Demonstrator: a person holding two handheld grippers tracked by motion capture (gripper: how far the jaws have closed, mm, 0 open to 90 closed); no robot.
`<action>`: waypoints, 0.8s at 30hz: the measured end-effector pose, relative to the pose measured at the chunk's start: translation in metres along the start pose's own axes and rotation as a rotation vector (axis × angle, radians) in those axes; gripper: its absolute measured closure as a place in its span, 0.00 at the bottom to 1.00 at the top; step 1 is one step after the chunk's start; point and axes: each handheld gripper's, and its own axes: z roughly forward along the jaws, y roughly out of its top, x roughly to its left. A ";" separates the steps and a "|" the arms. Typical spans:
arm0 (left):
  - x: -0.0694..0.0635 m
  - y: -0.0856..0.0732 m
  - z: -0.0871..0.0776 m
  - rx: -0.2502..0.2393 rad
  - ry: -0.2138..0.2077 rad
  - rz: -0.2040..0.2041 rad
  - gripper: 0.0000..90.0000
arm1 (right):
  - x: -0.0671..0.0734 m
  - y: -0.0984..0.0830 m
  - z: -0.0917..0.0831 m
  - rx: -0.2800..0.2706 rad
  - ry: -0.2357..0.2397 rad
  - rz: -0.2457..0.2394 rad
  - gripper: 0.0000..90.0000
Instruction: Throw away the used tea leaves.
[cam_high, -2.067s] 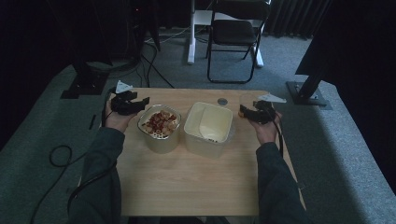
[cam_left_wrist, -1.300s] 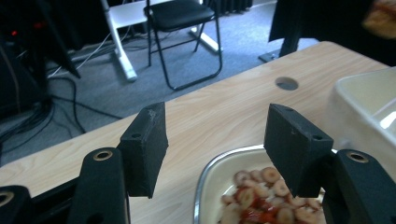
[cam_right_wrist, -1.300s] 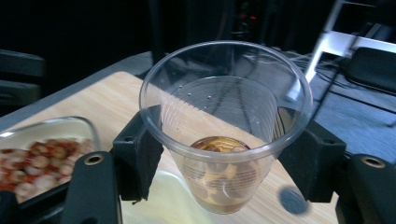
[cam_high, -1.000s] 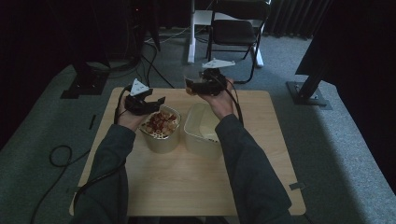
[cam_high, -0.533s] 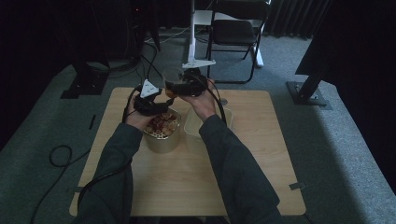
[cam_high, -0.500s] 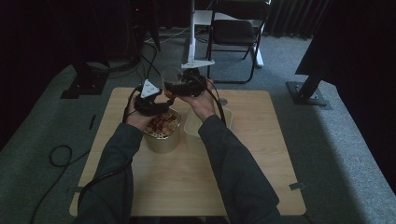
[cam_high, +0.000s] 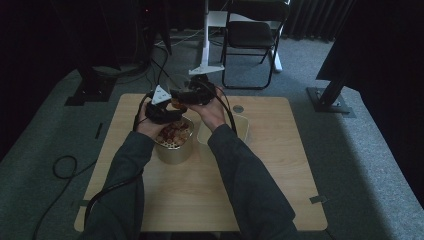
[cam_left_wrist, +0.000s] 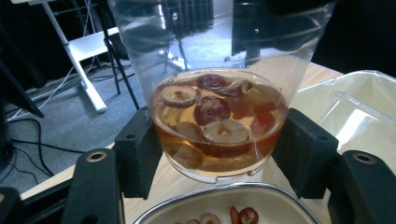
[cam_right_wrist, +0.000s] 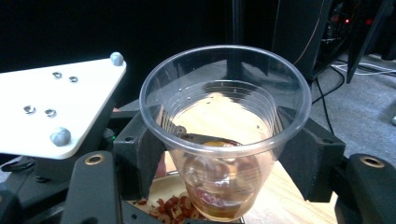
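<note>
A clear plastic cup (cam_high: 176, 95) of amber liquid with red date slices hangs above the steel bowl (cam_high: 175, 150) of date slices. My left gripper (cam_high: 172, 111) comes at it from the left. In the left gripper view the cup (cam_left_wrist: 219, 116) sits between the jaws, pads pressed on its lower wall; my left gripper (cam_left_wrist: 219, 154) is shut on it. My right gripper (cam_high: 182, 96) reaches in from the right. In the right gripper view the cup (cam_right_wrist: 224, 130) stands rim-up between the jaws, and my right gripper (cam_right_wrist: 224, 154) is shut on its middle.
An empty white plastic tub (cam_high: 241, 127) stands right of the steel bowl; its rim (cam_left_wrist: 364, 93) is seen past the cup. The left gripper's white plate (cam_right_wrist: 51, 107) is close on the left. A chair (cam_high: 252, 35) and stand legs are on the floor beyond the table.
My right gripper has swung from the table's right side across to the left gripper above the steel bowl. The left gripper has shifted slightly right and up.
</note>
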 end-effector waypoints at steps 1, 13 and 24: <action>0.000 0.000 0.000 0.000 0.001 0.001 0.45 | 0.000 0.000 0.000 0.002 -0.003 -0.004 0.38; 0.000 0.000 -0.003 -0.013 0.023 0.002 0.47 | -0.003 -0.003 -0.006 0.009 -0.014 -0.012 0.29; 0.018 -0.012 -0.013 -0.002 0.083 -0.023 0.47 | -0.029 -0.020 -0.025 0.027 -0.071 0.024 0.27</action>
